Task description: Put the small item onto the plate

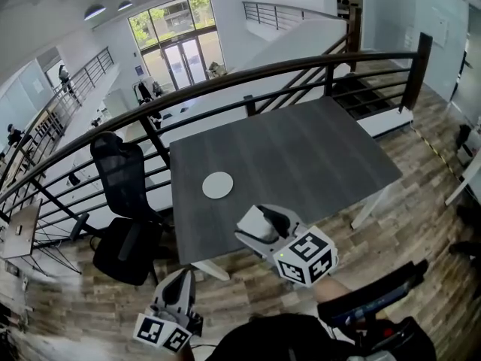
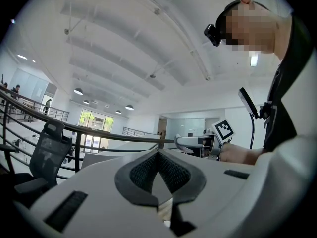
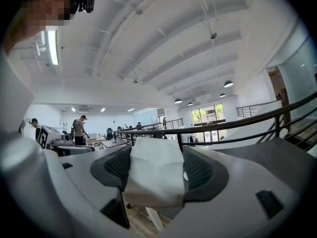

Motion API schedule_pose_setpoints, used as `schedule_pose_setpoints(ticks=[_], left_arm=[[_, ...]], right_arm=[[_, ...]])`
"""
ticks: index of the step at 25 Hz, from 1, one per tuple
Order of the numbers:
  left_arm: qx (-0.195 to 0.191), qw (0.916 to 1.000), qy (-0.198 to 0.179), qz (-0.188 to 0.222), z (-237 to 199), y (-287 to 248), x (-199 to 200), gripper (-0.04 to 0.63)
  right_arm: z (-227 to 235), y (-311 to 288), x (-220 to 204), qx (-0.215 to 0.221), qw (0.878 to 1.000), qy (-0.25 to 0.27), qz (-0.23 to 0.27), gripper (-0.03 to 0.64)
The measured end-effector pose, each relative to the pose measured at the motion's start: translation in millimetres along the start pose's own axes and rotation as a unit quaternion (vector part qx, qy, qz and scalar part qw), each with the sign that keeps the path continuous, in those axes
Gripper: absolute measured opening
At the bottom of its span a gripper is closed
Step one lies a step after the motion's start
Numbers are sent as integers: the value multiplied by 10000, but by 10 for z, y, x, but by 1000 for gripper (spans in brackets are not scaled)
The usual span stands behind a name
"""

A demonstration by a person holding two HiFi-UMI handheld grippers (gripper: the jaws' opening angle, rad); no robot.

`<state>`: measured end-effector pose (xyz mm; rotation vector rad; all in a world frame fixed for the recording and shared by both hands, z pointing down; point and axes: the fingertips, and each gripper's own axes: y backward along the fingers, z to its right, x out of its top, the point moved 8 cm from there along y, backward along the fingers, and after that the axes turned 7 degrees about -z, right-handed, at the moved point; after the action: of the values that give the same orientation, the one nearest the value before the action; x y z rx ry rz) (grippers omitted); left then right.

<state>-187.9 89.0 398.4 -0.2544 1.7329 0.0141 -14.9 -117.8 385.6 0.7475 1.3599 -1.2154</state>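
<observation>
- The right claw (image 3: 156, 160) is clamped on a soft white folded pad (image 3: 151, 182).
- The left claw (image 2: 158, 155) is closed on nothing.
- A round white plate (image 1: 218, 185) lies on the dark grey tabletop (image 1: 301, 156).

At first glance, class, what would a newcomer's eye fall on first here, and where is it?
A small white item sits clamped between the jaws of the right gripper, held at the near edge of the dark table. A lone round white plate lies on the table's near-left part. The left gripper hangs lower, jaws together, empty.
</observation>
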Motion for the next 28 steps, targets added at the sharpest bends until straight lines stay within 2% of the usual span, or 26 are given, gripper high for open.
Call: schedule_pose_setpoints(ticks=[7,13,18,23,28], left_arm=[[-130,9996,-211,-113,-270,-34,-70,3],[-313,9994,-108,-35,-399,-99,-68,3],[-140,9997,-76,-167,-490,-135,-52,3],[75,9994,-200,-275,-630,-450,73,3],[103,9999,-76,-67,-667,-896,325,3]], right_arm=[[-72,-189,0,-172,9998,-59,6,331],[-66,-305,47,-227,9997,21,-83,331],[17,-462,128,-125,9999,27,-61,331],[377,-796,230,107,9999,27,-41,331],[819,-1160,429,400,9991,121,-30,331]])
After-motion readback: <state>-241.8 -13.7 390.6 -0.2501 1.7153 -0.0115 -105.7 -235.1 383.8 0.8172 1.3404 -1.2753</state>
